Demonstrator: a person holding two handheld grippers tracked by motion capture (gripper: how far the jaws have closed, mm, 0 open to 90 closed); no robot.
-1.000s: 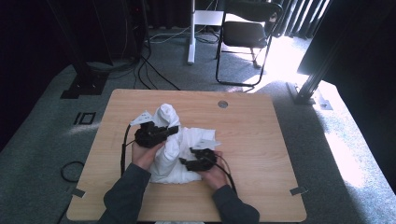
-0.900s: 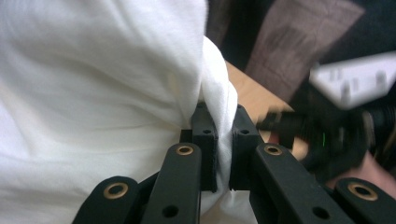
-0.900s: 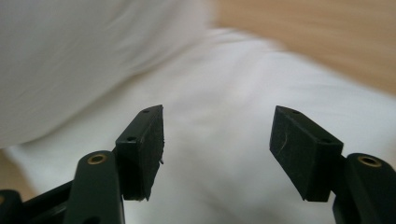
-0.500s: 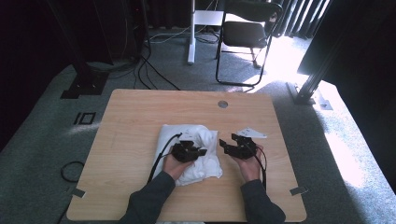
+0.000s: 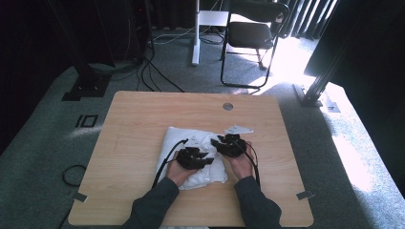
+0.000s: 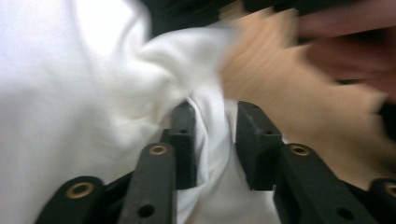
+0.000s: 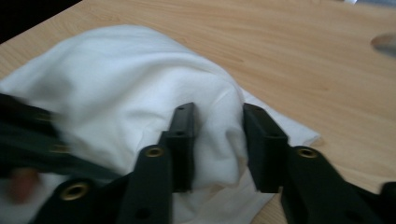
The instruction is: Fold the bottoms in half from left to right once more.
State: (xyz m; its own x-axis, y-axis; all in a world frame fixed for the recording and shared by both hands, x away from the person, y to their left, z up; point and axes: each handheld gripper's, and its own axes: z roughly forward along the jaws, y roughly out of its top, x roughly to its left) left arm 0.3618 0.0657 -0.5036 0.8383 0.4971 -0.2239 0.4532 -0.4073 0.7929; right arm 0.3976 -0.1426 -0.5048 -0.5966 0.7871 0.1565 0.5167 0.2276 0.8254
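Observation:
A white cloth lies rumpled on the wooden table, near its front middle. My left gripper rests low on the cloth's near part. In the left gripper view its jaws have just been opening, and a thin fold of cloth hangs loose between them. My right gripper is at the cloth's right edge. Its jaws have just been closing and stand apart around a hump of cloth.
A round grommet sits in the table's far middle. Bare wood lies right of the cloth. Beyond the table stand a dark chair and a white stand post. Cables run over the floor.
The raised, bunched cloth has come down flat. My left gripper went right and down with it. My right gripper swung out to the right, then came back left onto the cloth's edge.

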